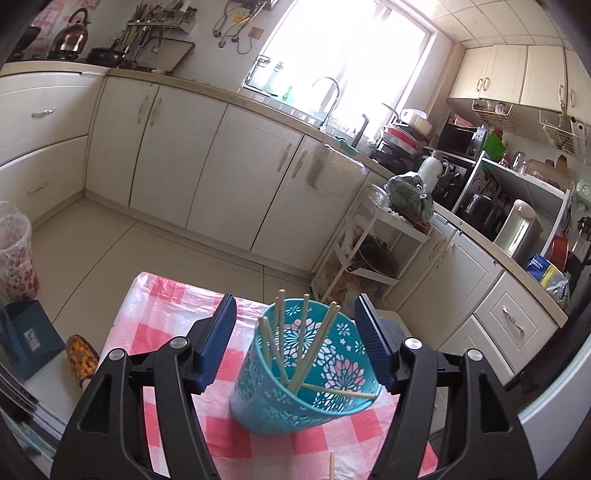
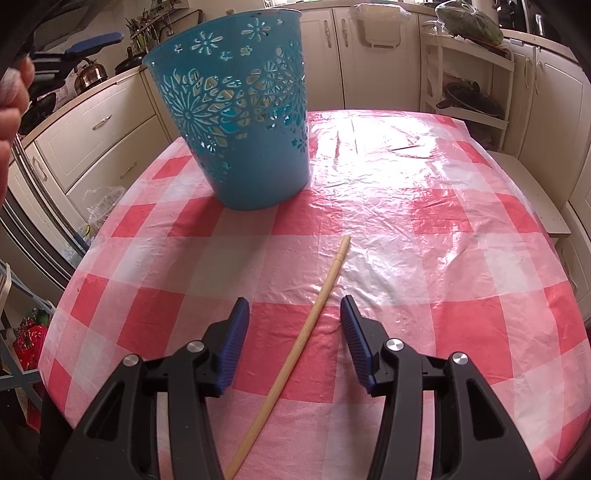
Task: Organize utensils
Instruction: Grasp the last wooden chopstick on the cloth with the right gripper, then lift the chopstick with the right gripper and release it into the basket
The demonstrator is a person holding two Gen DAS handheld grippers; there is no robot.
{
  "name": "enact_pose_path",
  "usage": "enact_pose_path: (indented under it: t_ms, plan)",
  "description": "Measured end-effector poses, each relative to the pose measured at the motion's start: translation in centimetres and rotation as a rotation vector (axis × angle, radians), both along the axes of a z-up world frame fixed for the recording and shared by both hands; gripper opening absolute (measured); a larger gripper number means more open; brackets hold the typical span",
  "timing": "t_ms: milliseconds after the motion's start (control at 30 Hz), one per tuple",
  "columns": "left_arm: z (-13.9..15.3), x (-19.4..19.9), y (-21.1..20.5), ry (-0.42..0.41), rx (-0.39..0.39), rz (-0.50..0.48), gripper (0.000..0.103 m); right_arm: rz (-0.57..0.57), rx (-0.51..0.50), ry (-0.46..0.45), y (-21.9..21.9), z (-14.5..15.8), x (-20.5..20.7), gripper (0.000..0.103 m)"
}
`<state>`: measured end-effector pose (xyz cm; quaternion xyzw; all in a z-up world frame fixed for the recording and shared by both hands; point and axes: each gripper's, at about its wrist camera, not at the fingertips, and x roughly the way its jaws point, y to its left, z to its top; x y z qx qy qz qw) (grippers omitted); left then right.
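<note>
Your left gripper (image 1: 295, 343) stood wide around the perforated teal plastic basket (image 1: 306, 373), gripping nothing; your right gripper (image 2: 293, 332) straddled, half-open, the last wooden chopstick (image 2: 295, 347), ready to lift it.

the loose chopstick (image 2: 295, 354) runs off the bottom edge, and the basket (image 2: 236, 110) rim is cropped on top.

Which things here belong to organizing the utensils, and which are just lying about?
Belong to the job:
- blue basket
- chopsticks in the basket
- loose chopstick on the cloth

Just lying about:
- kettle
- bagged greens
- white thermos
</note>
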<state>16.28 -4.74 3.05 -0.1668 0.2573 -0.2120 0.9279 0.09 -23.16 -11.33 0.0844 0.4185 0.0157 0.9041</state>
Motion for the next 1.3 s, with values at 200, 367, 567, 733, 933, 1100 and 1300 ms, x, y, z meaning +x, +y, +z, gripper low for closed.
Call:
enact_pose_path:
  t_ms: [200, 367, 567, 733, 933, 1100, 1300]
  plan:
    - [-3.7, -2.7, 2.0, 0.011, 0.125, 0.069, 0.073, 0.016, -0.049, 0.008, 0.3, 0.0, -0.5, 0.050]
    - [-8.1, -3.9, 3.5, 0.061, 0.204, 0.138, 0.074, 0.021, -0.051, 0.011, 0.2, 0.0, -0.7, 0.050]
    - [-11.3, -4.4, 3.9, 0.105, 0.235, 0.178, 0.081, 0.011, -0.057, 0.027, 0.1, 0.1, -0.6, 0.041]
    - [-13.3, -4.7, 3.9, 0.144, 0.222, 0.180, 0.084, -0.016, -0.078, 0.053, -0.6, 0.2, -0.6, 0.024]
    - [-14.5, -4.6, 4.6, 0.177, 0.175, 0.178, 0.087, 0.076, -0.157, 0.089, 0.8, 0.4, 0.5, 0.007]
    - [-15.1, -4.4, 5.3, 0.208, 0.133, 0.191, 0.089, 0.097, -0.106, 0.149, -0.3, 0.5, 1.7, 0.005]
    - [-15.5, -4.2, 5.6, 0.223, 0.114, 0.186, 0.090, 0.122, -0.010, 0.134, -0.7, 1.5, 1.1, 0.006]
